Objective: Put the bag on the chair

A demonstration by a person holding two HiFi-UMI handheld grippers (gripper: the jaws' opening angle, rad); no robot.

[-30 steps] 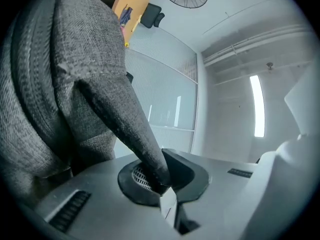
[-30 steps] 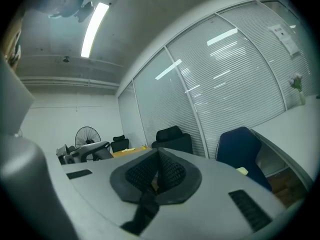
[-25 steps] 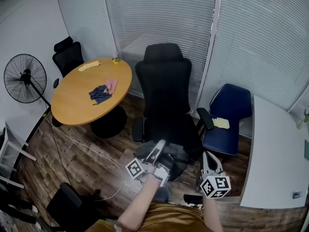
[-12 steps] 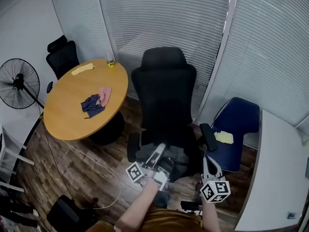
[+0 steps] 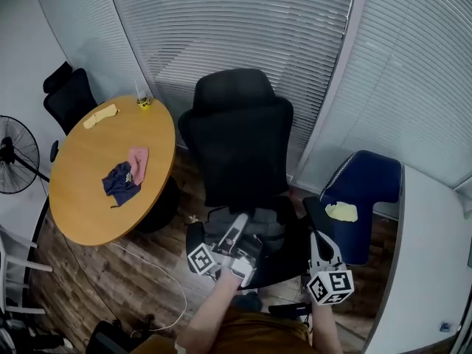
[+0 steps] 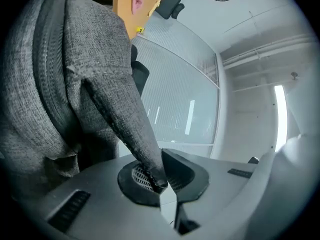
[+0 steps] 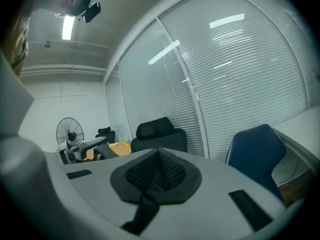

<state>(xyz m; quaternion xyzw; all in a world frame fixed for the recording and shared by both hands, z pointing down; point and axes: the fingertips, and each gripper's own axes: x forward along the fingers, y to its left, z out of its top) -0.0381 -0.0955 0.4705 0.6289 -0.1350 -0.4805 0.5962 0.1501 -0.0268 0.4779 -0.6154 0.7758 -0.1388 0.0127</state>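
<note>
A grey fabric bag (image 5: pixel 264 226) is over the seat of the black high-backed office chair (image 5: pixel 236 142); whether it rests on the seat I cannot tell. My left gripper (image 5: pixel 240 223) is shut on the bag's strap (image 6: pixel 125 114), which is pinched between the pads at the jaw tips, with the bag's body (image 6: pixel 60 64) filling the left gripper view. My right gripper (image 5: pixel 318 239) hovers by the chair's right armrest, shut with nothing between its pads (image 7: pixel 172 171). The chair (image 7: pixel 160 134) also shows ahead in the right gripper view.
A round wooden table (image 5: pixel 81 190) with cloths (image 5: pixel 122 179) stands to the left. A blue chair (image 5: pixel 365 198) with a yellow item is at the right, beside a white desk (image 5: pixel 435 271). A fan (image 5: pixel 11 157) and a cable (image 5: pixel 158 271) on the floor are at the left.
The view has come closer to the black chair and swung so that the table slid left. My left gripper with the bag has moved from before the seat to over it.
</note>
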